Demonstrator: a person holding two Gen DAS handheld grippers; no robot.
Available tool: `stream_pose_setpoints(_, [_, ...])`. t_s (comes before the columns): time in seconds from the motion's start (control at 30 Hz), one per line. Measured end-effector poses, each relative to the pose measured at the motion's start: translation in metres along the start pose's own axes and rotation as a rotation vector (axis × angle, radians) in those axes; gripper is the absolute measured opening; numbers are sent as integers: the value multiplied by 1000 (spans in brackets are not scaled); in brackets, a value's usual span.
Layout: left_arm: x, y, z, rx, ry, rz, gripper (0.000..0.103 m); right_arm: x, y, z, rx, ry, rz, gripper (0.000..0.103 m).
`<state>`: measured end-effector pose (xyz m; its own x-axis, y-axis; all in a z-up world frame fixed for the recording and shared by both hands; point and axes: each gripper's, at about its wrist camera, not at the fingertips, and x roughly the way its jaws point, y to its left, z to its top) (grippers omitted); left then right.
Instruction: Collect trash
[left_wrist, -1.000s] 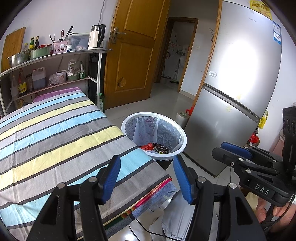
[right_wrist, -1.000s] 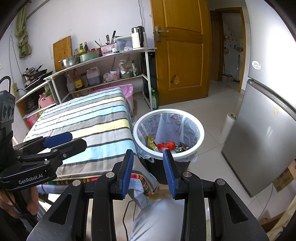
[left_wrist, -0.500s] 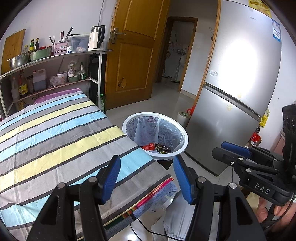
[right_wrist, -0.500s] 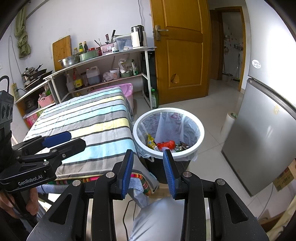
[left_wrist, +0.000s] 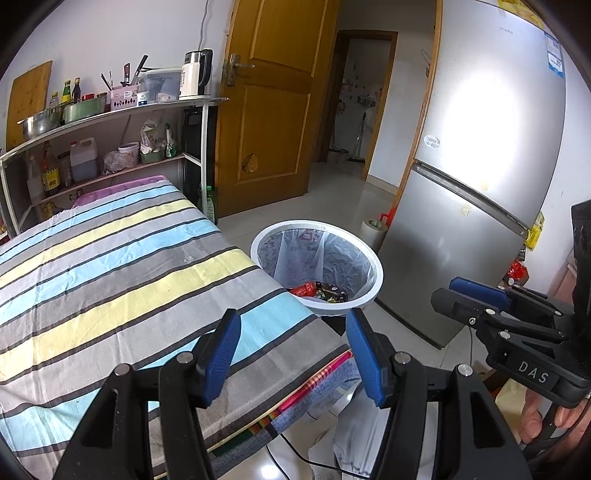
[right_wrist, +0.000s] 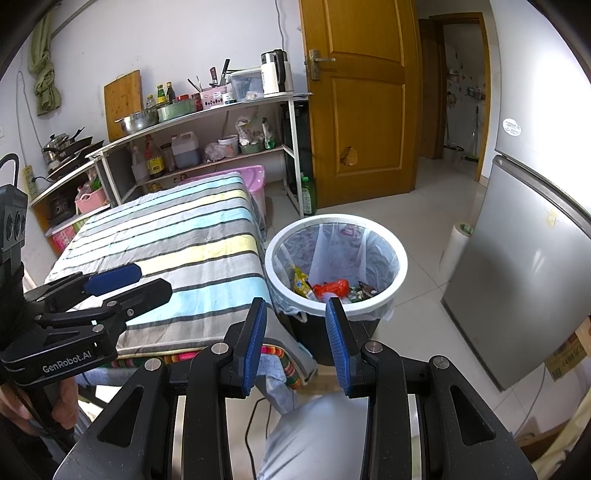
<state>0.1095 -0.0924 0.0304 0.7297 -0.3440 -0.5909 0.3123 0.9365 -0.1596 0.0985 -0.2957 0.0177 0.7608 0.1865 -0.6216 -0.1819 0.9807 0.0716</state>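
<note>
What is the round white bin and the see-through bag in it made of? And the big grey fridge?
The round white-rimmed bin looks like smooth plastic, with a darker body below the rim. The see-through liner bag seems to be thin plastic film: it wrinkles and folds over the rim. The big grey fridge looks like brushed or painted metal, since light glares softly off its door.

At twelve o'clock my right gripper (right_wrist: 295, 325) has open air down to the bin (right_wrist: 400, 258) mouth. The striped table (right_wrist: 177, 236) edge crowds ten o'clock, the fridge (right_wrist: 524, 273) blocks two o'clock, my knee sits below.
</note>
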Motion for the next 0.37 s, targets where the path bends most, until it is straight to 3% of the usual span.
stream_pose_setpoints(0.37, [-2,3,0,-10,-19,18,61,2,-2,-4,4,0,-2,34])
